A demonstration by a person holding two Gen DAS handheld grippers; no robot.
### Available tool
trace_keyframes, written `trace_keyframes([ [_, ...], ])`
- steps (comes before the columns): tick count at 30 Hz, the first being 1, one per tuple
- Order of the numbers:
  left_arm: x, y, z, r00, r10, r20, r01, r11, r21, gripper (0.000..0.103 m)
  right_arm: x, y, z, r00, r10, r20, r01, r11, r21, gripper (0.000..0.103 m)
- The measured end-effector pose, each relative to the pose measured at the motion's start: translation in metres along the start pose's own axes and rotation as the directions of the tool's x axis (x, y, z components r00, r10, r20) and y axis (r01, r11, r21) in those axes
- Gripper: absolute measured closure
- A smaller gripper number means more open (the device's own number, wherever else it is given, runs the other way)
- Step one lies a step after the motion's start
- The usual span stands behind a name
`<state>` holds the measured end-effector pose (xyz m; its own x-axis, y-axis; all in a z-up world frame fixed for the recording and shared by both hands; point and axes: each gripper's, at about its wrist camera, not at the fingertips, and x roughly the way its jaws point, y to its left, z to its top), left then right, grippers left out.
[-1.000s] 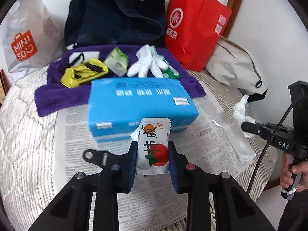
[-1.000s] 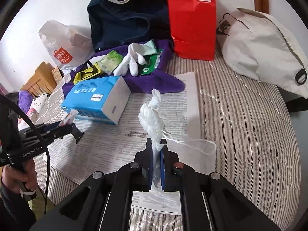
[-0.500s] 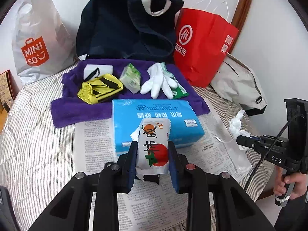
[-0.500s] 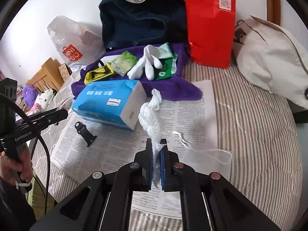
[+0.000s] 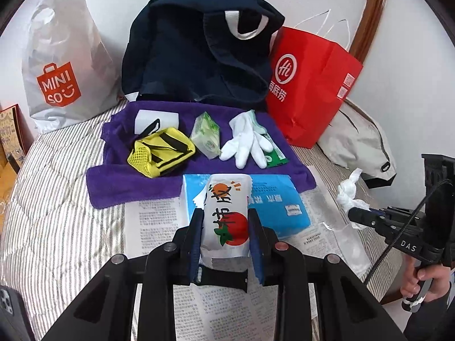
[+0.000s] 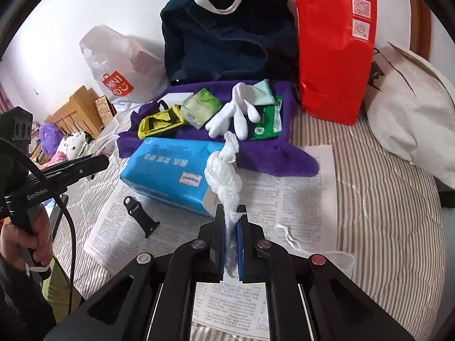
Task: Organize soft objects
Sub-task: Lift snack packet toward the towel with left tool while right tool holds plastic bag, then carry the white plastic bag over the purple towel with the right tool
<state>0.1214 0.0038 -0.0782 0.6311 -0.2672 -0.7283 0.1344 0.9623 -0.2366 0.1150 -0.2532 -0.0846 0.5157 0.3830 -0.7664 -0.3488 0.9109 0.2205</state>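
Left gripper (image 5: 226, 227): jaws closed partway on the white tomato-print packet (image 5: 226, 216), pads pressing both long sides, packet upright and held off the surface. Right gripper (image 6: 231, 224): jaws nearly together, pinching the tail of a knotted white cloth (image 6: 223, 170); the knot stands above the fingertips.

From the left wrist view, the blue tissue pack (image 5: 273, 201) lies just beyond the packet at 12 o'clock, on the newspaper (image 5: 153, 218). Further out at 12 o'clock, the purple towel (image 5: 119, 182) carries a row: yellow mesh pouch (image 5: 160, 152) at 11, green tissue packet (image 5: 206, 135) at 12, white gloves (image 5: 246, 145) at 1. A navy bag (image 5: 199, 54) and red paper bag (image 5: 310, 91) stand behind the towel. A black strap piece (image 6: 140, 218) lies on the newspaper at 10 o'clock in the right wrist view.

Judgement: carry stage, both items lifted, neither yet placed. The towel looks like the collecting spot. Next move probably calls for bringing each item over a bare patch of towel, lowering until it rests, then releasing. Free space on the towel's near edge is narrow; the blue pack stands in the way.
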Motion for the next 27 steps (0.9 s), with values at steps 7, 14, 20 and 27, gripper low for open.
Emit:
trace_keyframes([
  [7,0.001,0.005,0.012,1.0,0.008,0.008,-0.008,1.0,0.003,0.075,0.003,0.003,0.014,1.0,0.004,0.017,-0.005,1.0,0.007,0.096],
  [14,0.004,0.012,0.026,1.0,0.029,0.012,-0.029,1.0,0.005,0.075,0.009,0.003,0.026,0.999,0.008,0.031,-0.008,1.0,0.015,0.096],
  [20,0.005,0.018,0.04,0.999,0.038,0.022,-0.038,0.999,0.008,0.075,0.016,0.002,0.038,0.999,0.005,0.037,-0.006,1.0,0.019,0.096],
  [27,0.013,0.023,0.058,0.998,0.051,0.026,-0.051,0.999,0.013,0.074,0.025,0.001,0.056,0.999,0.001,0.044,-0.002,1.0,0.019,0.096],
])
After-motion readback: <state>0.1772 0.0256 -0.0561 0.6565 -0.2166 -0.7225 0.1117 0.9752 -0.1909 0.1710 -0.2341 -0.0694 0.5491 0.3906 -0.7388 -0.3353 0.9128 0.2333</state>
